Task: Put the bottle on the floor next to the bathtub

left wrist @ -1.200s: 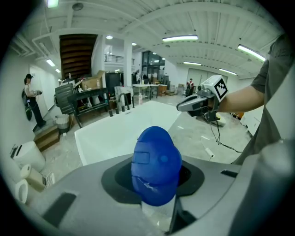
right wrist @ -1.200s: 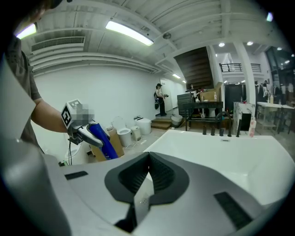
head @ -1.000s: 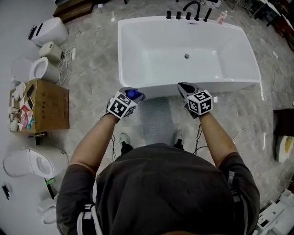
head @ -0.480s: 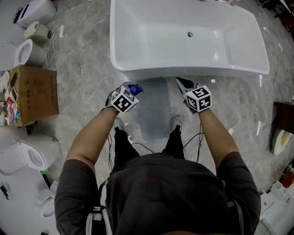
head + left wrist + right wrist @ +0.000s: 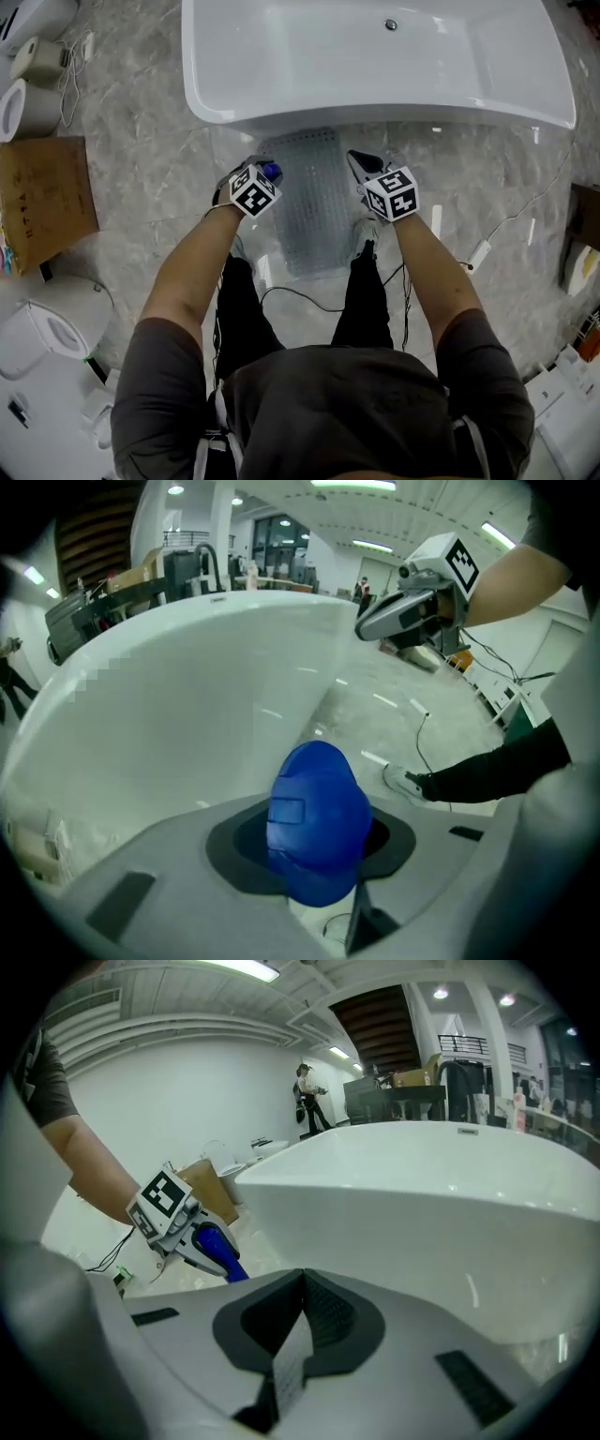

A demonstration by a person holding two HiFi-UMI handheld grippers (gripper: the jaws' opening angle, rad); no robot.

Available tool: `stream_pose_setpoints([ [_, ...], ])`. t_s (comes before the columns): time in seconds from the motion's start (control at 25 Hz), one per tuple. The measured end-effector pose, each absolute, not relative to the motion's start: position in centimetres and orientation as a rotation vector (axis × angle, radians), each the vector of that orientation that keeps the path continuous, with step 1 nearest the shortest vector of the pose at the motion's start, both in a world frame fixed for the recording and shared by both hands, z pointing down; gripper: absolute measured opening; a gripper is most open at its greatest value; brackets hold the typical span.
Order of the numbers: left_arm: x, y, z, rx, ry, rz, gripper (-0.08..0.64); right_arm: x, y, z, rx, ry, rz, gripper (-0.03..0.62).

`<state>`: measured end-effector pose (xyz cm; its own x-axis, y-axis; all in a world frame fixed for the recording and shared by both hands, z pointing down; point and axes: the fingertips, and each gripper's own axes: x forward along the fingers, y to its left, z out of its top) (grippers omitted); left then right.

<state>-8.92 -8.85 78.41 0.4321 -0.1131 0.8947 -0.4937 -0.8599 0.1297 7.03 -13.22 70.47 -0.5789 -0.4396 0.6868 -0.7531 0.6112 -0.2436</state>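
The blue bottle (image 5: 272, 172) is gripped in my left gripper (image 5: 263, 174), just in front of the white bathtub (image 5: 375, 103), above the left edge of a grey ribbed mat (image 5: 314, 216). In the left gripper view its blue rounded top (image 5: 319, 822) fills the gap between the jaws, with the tub's outer wall (image 5: 187, 724) close behind. My right gripper (image 5: 357, 163) hovers over the mat's right edge, shut, with nothing in it. In the right gripper view its ribbed pads (image 5: 309, 1321) meet, and the left gripper with the bottle (image 5: 218, 1246) shows at the left.
A cardboard box (image 5: 42, 202) and white toilets (image 5: 42, 328) stand on the marble floor at the left. Cables (image 5: 506, 225) trail across the floor at the right. The person's feet (image 5: 366, 230) stand at the mat's near end.
The tub has slid up and grown in the head view. Both grippers now sit in front of the tub's near wall over the mat, the bottle still held in the left.
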Motion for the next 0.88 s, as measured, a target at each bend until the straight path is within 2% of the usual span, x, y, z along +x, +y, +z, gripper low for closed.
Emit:
stream_pose_setpoints([
  [0.48,-7.8,-11.2,95.1,2.314,-0.471,1.518,0.138,7.4,-13.0,87.4,0.881,-2.215,0.734,-0.008],
  [0.88,-5.6,-12.9,103.1,2.344,-0.434,1.529,0.138,7.6,-12.1,96.2,0.803,-2.177,0.735,-0.008],
])
